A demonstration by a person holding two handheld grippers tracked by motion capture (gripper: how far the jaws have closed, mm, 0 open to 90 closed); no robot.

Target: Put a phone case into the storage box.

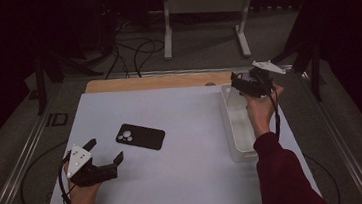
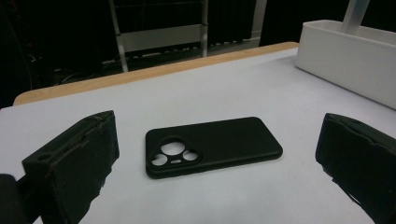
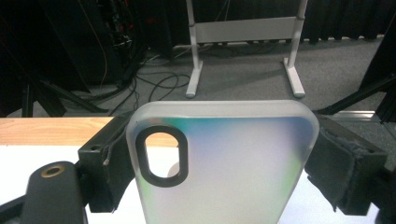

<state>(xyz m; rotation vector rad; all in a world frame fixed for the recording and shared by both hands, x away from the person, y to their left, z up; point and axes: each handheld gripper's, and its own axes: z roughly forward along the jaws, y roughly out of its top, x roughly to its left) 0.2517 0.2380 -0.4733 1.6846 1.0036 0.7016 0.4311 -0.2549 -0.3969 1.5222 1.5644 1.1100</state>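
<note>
Dark walls and loose cables on the grey floor sit behind our work table [image 1: 186,177], which has a pale top and a strip of bare wood along its far edge. We hold the left gripper [image 1: 105,157] low over the near left part of the table, and its two black jaws stand wide apart with nothing in them. Just ahead of those jaws, a black phone case [image 2: 212,145] lies flat on the pale top with its camera holes facing up, apart from both jaws. We hold the right gripper [image 1: 240,82] up over the far end of a long white bin [image 1: 229,127] that stands on the right side of the table. Its jaws are clamped on the two long sides of a clear frosted phone case [image 3: 224,163], which stands up between them. That case has one dark oval hole near its top corner and a soft blue and green shine. A white metal stand [image 3: 243,32] rests on the floor past the table.
</note>
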